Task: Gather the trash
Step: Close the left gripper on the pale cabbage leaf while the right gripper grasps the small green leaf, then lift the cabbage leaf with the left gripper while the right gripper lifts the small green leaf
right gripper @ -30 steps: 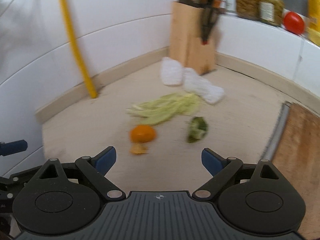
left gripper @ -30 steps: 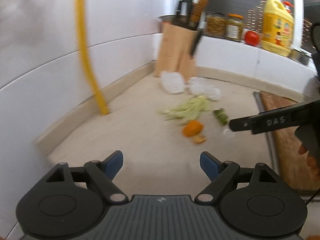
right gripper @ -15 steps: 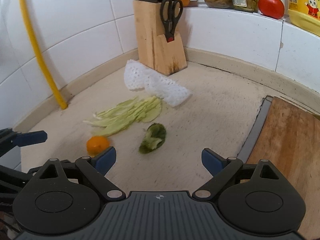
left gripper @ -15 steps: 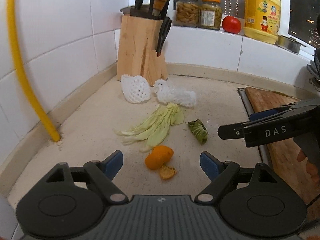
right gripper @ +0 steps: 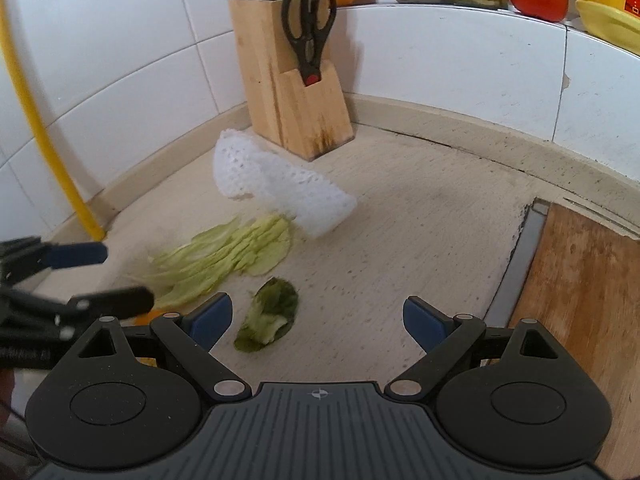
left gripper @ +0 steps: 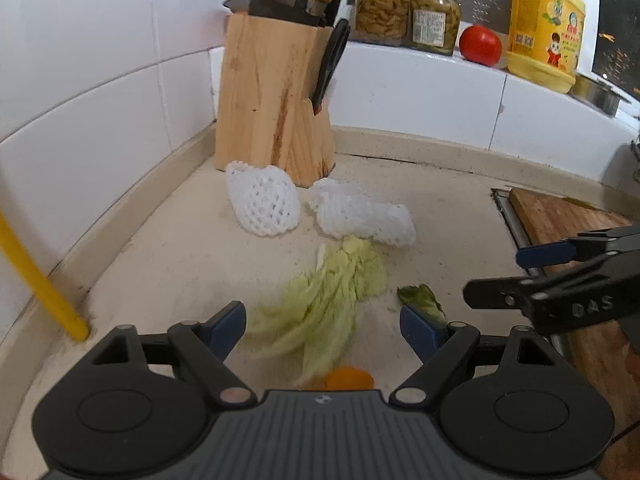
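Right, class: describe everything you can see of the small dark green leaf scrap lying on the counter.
The small dark green leaf scrap is crumpled and wilted, darker at one end and paler and torn at the other. It lies flat on the speckled beige counter, apart from the pale green cabbage leaves, just ahead of the open right gripper. Nothing grips it.

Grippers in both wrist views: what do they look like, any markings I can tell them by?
Both look alike: black linkage arms with silver pivot pins, two round black discs, a ribbed grey centre plate and blue finger pads. The left gripper and right gripper match. Seen from the left wrist view, the right gripper's side carries raised letters "DAS".
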A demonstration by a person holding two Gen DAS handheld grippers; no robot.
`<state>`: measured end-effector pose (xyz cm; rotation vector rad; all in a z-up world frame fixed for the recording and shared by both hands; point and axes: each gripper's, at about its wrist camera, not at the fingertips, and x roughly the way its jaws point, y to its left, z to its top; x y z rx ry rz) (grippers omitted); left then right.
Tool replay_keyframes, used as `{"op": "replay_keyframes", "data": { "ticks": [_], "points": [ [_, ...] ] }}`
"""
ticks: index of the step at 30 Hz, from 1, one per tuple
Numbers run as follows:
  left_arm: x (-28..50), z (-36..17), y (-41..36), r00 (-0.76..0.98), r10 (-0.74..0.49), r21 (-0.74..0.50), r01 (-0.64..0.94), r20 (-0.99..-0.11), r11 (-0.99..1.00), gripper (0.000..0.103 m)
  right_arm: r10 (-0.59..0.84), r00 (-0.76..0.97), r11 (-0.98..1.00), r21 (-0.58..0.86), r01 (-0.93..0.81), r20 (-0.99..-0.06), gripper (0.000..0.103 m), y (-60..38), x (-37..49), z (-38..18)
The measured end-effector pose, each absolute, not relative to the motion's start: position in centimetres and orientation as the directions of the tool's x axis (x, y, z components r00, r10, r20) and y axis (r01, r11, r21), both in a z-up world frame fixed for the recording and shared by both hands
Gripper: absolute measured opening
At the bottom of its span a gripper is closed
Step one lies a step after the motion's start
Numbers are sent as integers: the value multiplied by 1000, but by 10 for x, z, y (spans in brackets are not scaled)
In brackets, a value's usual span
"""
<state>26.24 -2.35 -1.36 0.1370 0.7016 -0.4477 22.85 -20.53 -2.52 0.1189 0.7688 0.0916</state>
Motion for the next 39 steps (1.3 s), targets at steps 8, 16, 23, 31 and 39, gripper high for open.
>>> {"op": "replay_keyframes", "data": {
  "ticks": [8, 16, 23, 31, 39],
  "points": [
    [302, -35, -36, 594, -384, -61, 490, -706, 870, 78, 139, 702, 988, 148, -49, -698, 95, -203, 238, -29],
    [313, -54, -40, 556, -359, -43, 500, -750, 865, 44, 151, 689, 986, 156, -56, -709, 95, -206, 238, -31],
    [309, -48, -22, 538, -375, -100, 471, -755, 876, 14, 211, 672, 977, 135, -163, -710, 91, -184, 244, -36],
    [304, -35, -3, 569, -350, -109, 414, -744, 904, 6, 205, 624, 978, 129, -166, -754, 36, -175, 260, -46],
    [301, -26, 14, 565, -378, -158, 399, -734, 903, 6, 243, 617, 969, 166, -181, -748, 13, -179, 249, -41]
  ]
}}
